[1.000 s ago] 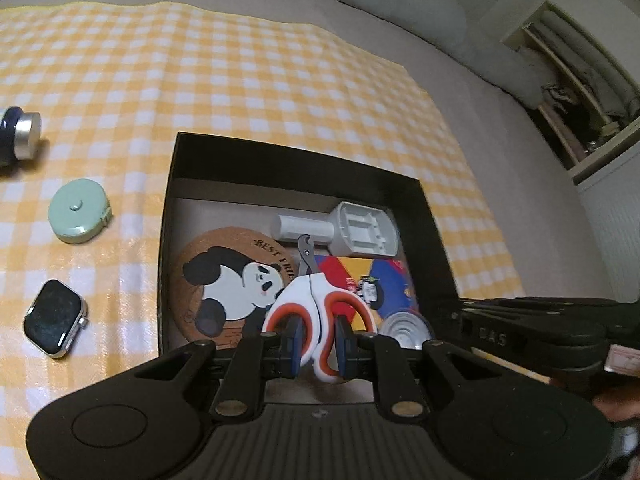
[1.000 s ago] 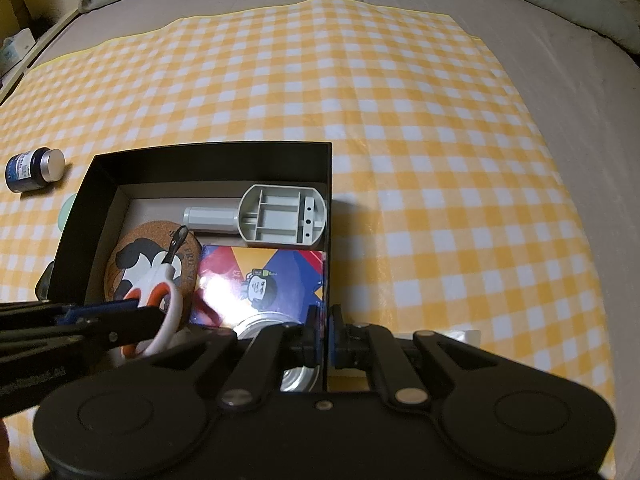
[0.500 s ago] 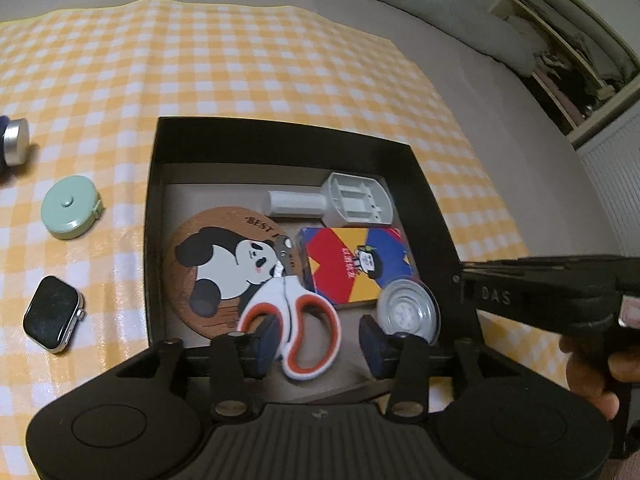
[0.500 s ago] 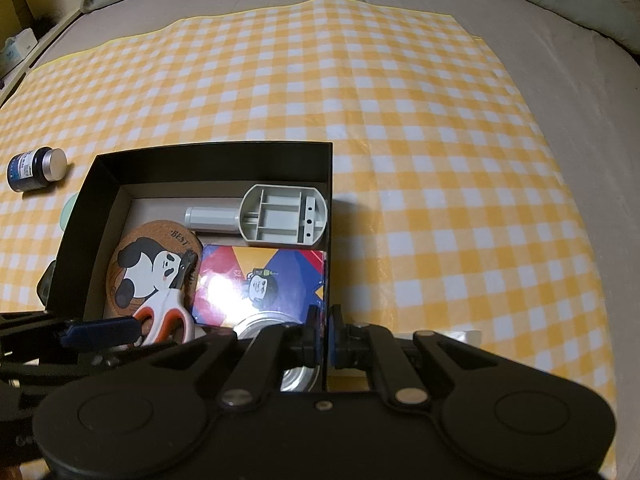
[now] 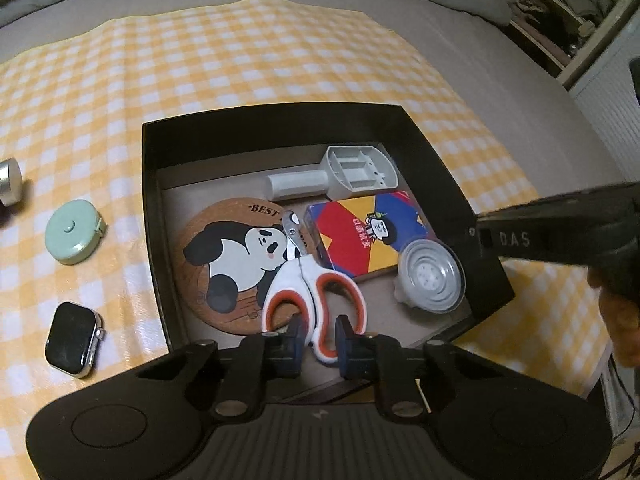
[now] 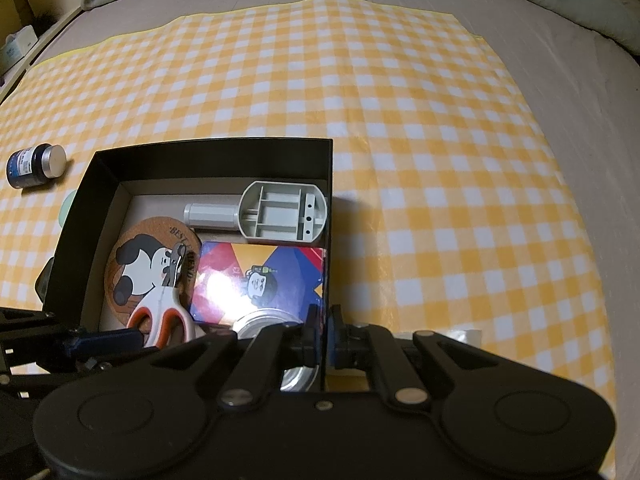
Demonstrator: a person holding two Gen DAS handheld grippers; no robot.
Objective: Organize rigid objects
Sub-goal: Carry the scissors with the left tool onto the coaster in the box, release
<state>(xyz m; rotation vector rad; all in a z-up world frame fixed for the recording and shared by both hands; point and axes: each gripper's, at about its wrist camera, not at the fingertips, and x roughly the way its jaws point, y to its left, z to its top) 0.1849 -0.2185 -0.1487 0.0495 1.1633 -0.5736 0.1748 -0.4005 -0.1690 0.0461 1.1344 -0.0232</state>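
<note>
A black box (image 5: 256, 128) on the checked cloth holds a panda coaster (image 5: 224, 256), white-and-orange scissors (image 5: 312, 284), a grey plastic part (image 5: 344, 172), a colourful card pack (image 5: 360, 236) and a metal lid (image 5: 430, 276). My left gripper (image 5: 318, 340) is open, its fingers either side of the scissors' handle end, above the box's near edge. My right gripper (image 6: 325, 334) is shut on the box's right wall (image 6: 327, 216). The scissors (image 6: 166, 312) lie on the coaster (image 6: 136, 264) in the right wrist view too.
Left of the box lie a mint tape measure (image 5: 74, 232), a smartwatch (image 5: 72, 338) and a dark jar with a silver cap (image 6: 34, 166). The cloth (image 6: 440, 160) lies on a grey bed, with shelves at the far right.
My left gripper opened and let the scissors go onto the coaster in the box, then its fingers narrowed again and it drew back. The right gripper held still.
</note>
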